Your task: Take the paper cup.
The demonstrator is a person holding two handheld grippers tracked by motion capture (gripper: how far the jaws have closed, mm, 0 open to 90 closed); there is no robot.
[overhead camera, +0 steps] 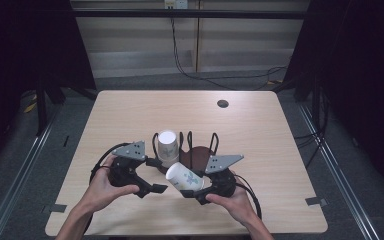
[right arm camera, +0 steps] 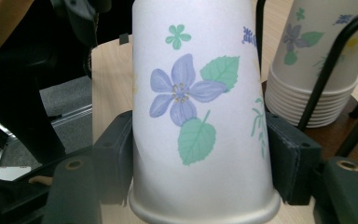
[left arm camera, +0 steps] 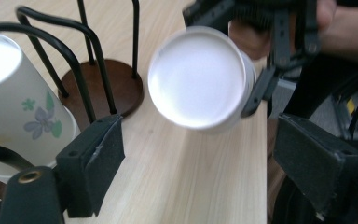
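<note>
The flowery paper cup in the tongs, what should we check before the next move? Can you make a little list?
1. Right tongs pinch the paper cup on both sides: ok, a pad sits against each wall.
2. Cup not crushed: not ok, its wall dents by the left pad.
3. Left tongs let go: ok, they stand wide with nothing between them.
4. Cup lifted off the table: ok, it is tilted in the air, its base toward the left tongs.
5. Stack of cups sits in the wire holder: ok.
6. Only one cup picked: cannot tell.
</note>
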